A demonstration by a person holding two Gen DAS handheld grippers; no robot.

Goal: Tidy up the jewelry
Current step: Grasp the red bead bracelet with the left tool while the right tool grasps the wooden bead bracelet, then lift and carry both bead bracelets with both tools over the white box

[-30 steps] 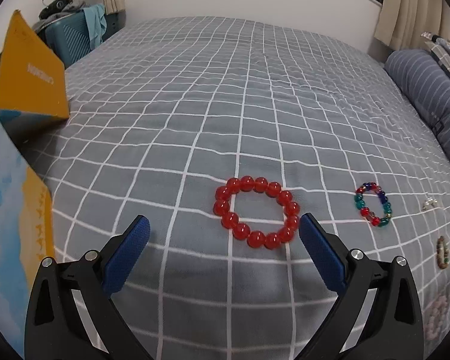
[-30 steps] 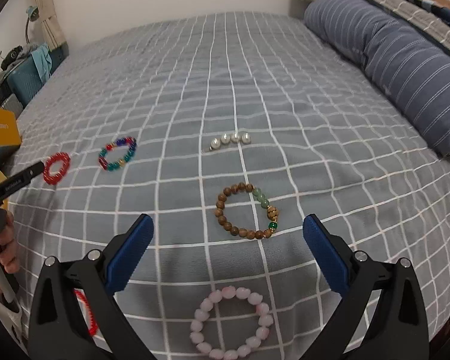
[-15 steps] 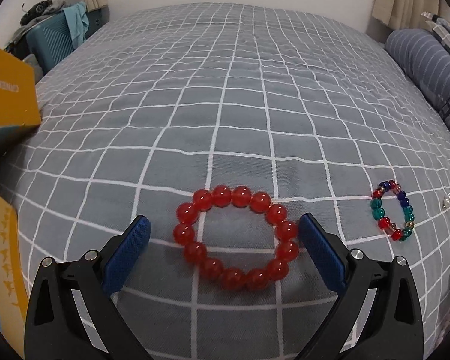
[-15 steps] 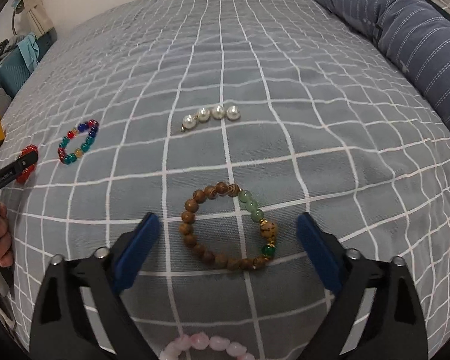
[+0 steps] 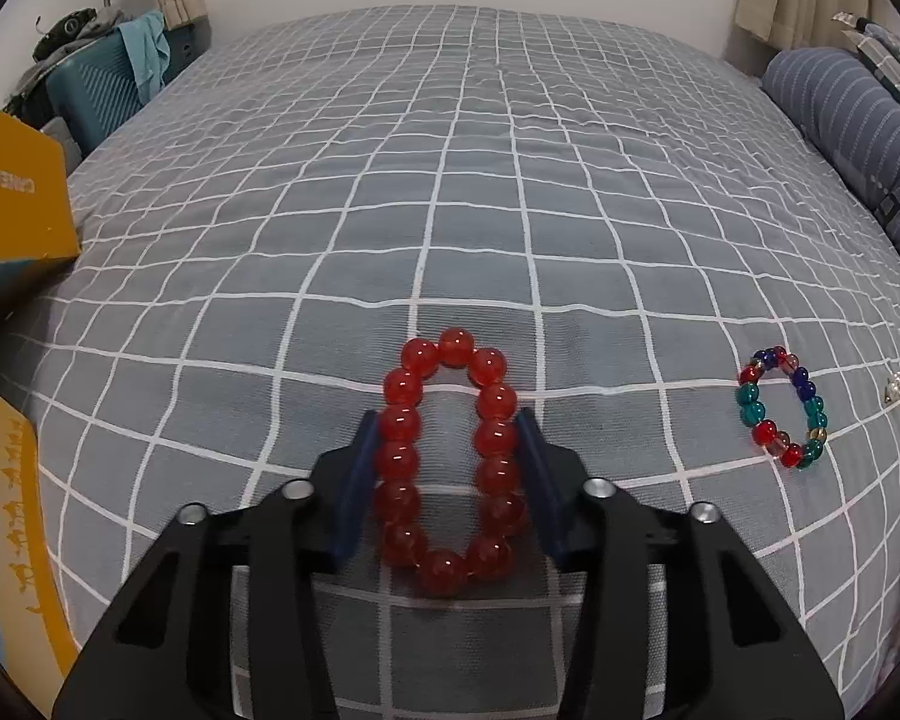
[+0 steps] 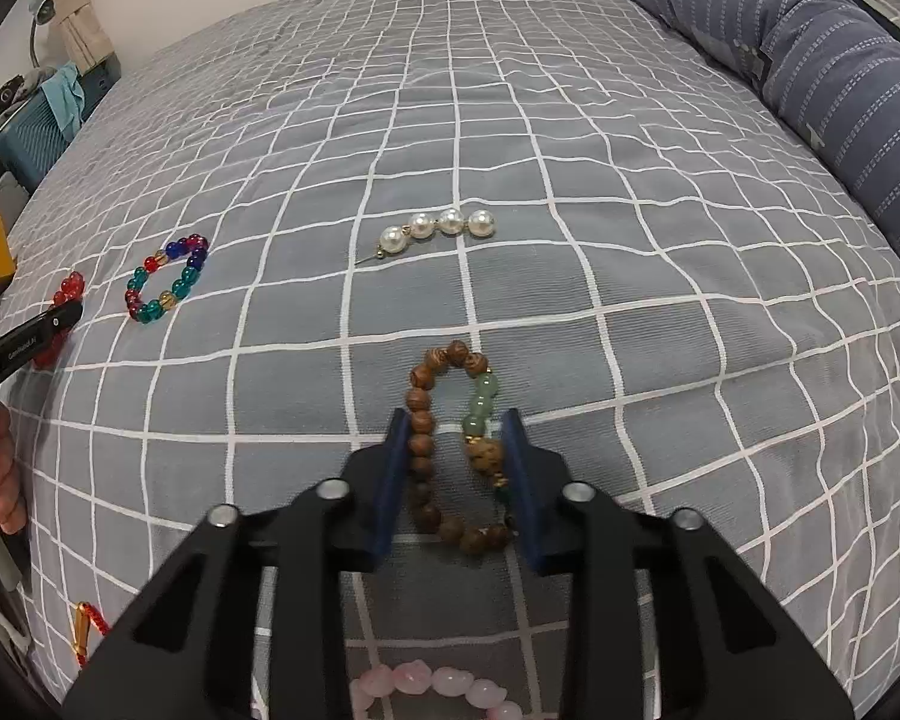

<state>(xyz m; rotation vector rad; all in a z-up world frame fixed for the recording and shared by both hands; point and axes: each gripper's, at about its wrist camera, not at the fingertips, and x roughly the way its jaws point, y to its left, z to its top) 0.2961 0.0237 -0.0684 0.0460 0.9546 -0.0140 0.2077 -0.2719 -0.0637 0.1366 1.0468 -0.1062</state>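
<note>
My left tongs (image 5: 447,450) pinch the red bead bracelet (image 5: 447,462) on the grey checked bed (image 5: 510,210), squeezing it into a narrow oval between the blue pads, and my right tongs (image 6: 453,456) squeeze the wooden bracelet with green beads (image 6: 453,450) the same way, its near right side hidden behind the pad. Beyond them I see the multicoloured bracelet (image 6: 165,279) and the pearl pin (image 6: 435,228) lying free. The pink bracelet (image 6: 438,687) is cut off at the right view's bottom edge, and a red-and-gold piece (image 6: 87,630) at lower left I can't identify.
</note>
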